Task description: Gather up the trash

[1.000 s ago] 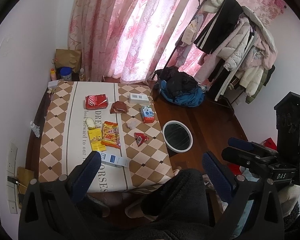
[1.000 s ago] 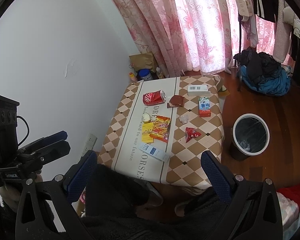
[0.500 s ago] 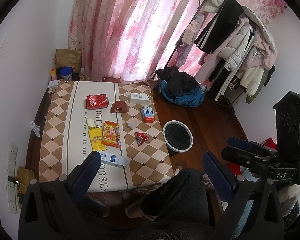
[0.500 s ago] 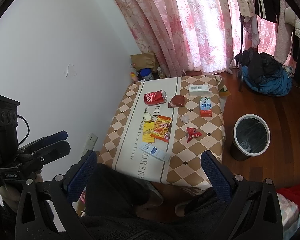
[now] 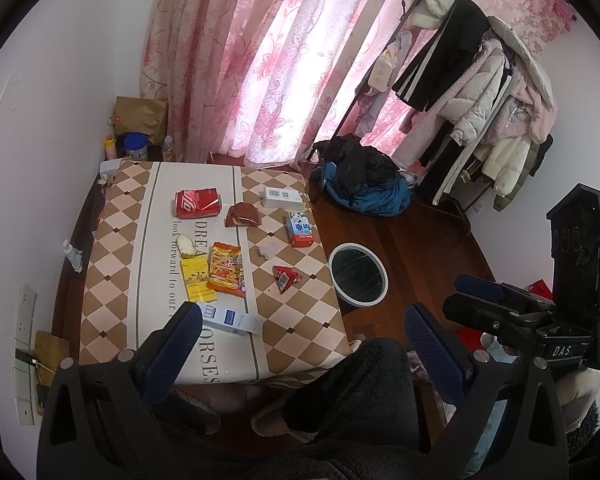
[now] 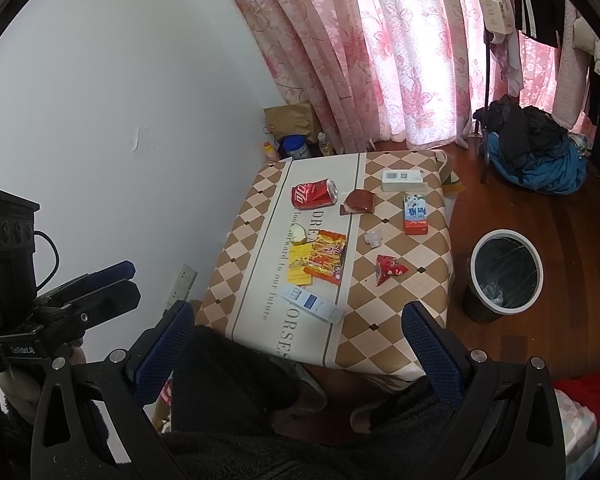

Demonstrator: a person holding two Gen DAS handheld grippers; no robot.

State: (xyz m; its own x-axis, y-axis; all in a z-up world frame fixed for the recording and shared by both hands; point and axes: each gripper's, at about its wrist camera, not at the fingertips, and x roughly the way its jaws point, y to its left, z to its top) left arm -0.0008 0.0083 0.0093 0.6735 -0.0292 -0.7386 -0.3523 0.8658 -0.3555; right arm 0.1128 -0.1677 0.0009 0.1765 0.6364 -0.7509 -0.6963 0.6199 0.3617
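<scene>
Two grippers hang high above the scene, both with fingers spread wide and nothing between them. Starting at the left: the left gripper [image 5: 302,340] hovers over the near edge of the checkered table [image 5: 112,248], well above it. On the cloth's left side lies a red soda can [image 5: 198,202] on its side near the far end, then a small pale round scrap [image 5: 185,245] beneath it, and a yellow packet [image 5: 196,280] touching an orange snack bag [image 5: 227,269] that overlaps its right edge. Closest to us sits a white-and-blue box [image 5: 230,318], just beyond the left finger's tip in this view. Moving to the middle: a brown wrapper [image 5: 242,215] beside the can, a small clear crumpled bit [image 5: 269,249], and a red triangular wrapper [image 5: 286,278]. Further right, a white box [image 5: 282,197] at the far edge and a blue-and-red carton [image 5: 300,229] near the table's right side. Off the table on the wooden floor stands the white-rimmed trash bin [image 5: 382,276], just beside the table's right edge, a dark liner inside. Far right, the right gripper [image 6: 300,344] is held above the table's near edge too, with the bin [image 6: 534,292] off to its right.
</scene>
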